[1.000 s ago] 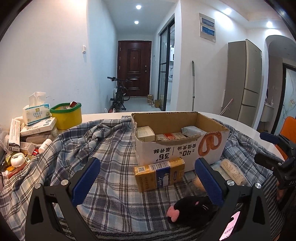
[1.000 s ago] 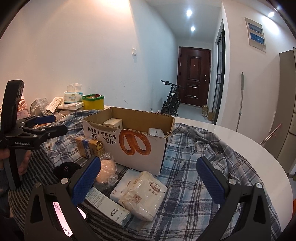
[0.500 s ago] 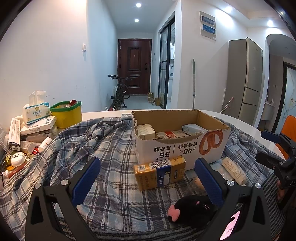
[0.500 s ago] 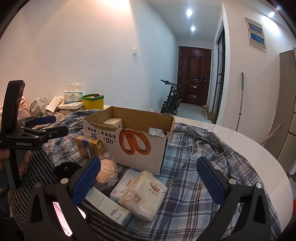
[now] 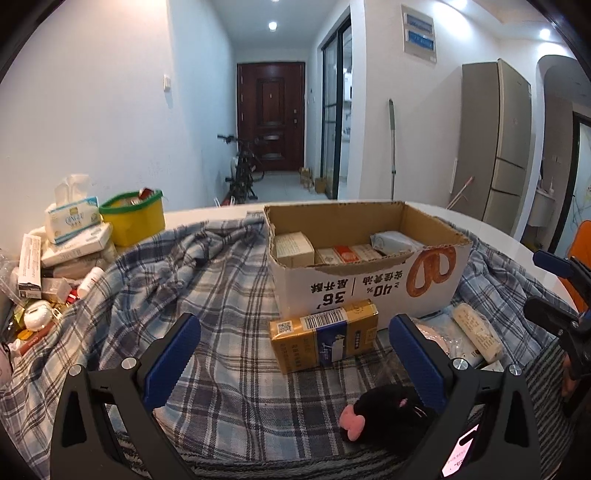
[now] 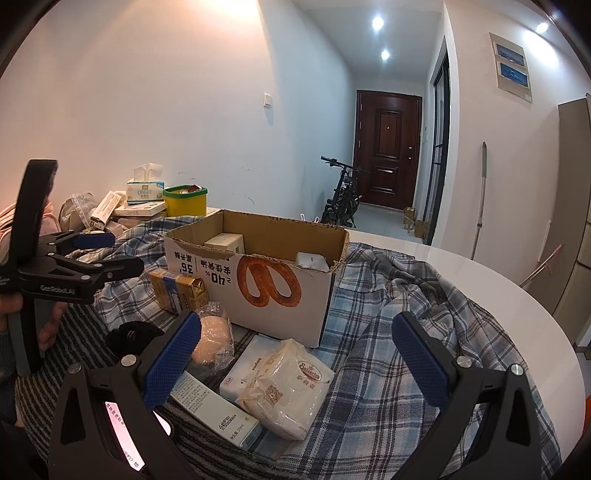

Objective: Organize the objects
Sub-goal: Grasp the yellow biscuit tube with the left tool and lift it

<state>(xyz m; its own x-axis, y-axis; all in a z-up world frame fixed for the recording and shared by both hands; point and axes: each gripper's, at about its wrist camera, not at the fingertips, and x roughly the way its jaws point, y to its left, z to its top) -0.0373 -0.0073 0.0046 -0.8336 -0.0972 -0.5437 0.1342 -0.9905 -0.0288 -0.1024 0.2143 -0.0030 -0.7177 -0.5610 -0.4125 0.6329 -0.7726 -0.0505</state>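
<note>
1. A dark brown door (image 5: pixel 271 114) closes the far end of the hallway.
2. A black bicycle (image 5: pixel 242 168) stands in the hallway near the door.
3. A tall grey fridge (image 5: pixel 493 142) stands against the right-hand wall.
4. A mop (image 5: pixel 392 147) leans upright on the white wall.
5. Round ceiling lights (image 6: pixel 377 23) are lit.
</note>
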